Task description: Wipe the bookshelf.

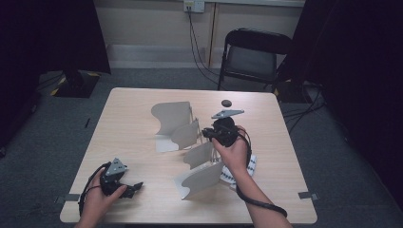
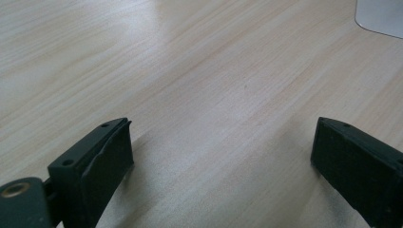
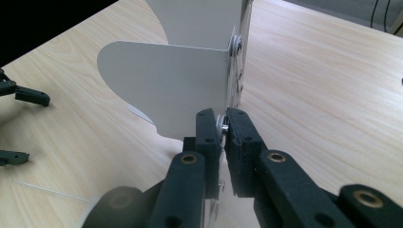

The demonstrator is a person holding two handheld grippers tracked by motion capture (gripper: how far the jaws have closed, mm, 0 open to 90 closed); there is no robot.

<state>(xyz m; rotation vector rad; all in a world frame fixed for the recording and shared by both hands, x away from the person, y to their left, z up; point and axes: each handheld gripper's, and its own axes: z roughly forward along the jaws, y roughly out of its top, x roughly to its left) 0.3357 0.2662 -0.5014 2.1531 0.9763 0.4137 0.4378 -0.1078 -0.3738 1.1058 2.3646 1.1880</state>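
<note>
A grey sheet-metal rack [image 1: 171, 116] with several curved plates stands mid-table. In the right gripper view its nearest plate [image 3: 166, 80] rises just ahead, with a small silver screw [image 3: 221, 124] on its upright edge. My right gripper [image 3: 223, 124] is shut on that screw, one black pad on each side. In the high view the right gripper [image 1: 205, 133] reaches into the rack from the right. At the front left of the table my left gripper [image 1: 138, 186] rests open. Between its wide-apart jaws [image 2: 221, 142] lies only bare wood.
A small dark round object [image 1: 226, 103] lies on the table [image 1: 133, 99] behind the rack. A white strip with black marks [image 1: 250, 166] sits under my right wrist. A black folding chair [image 1: 252, 52] stands beyond the far edge. A plate corner [image 2: 380, 16] is ahead of the left gripper.
</note>
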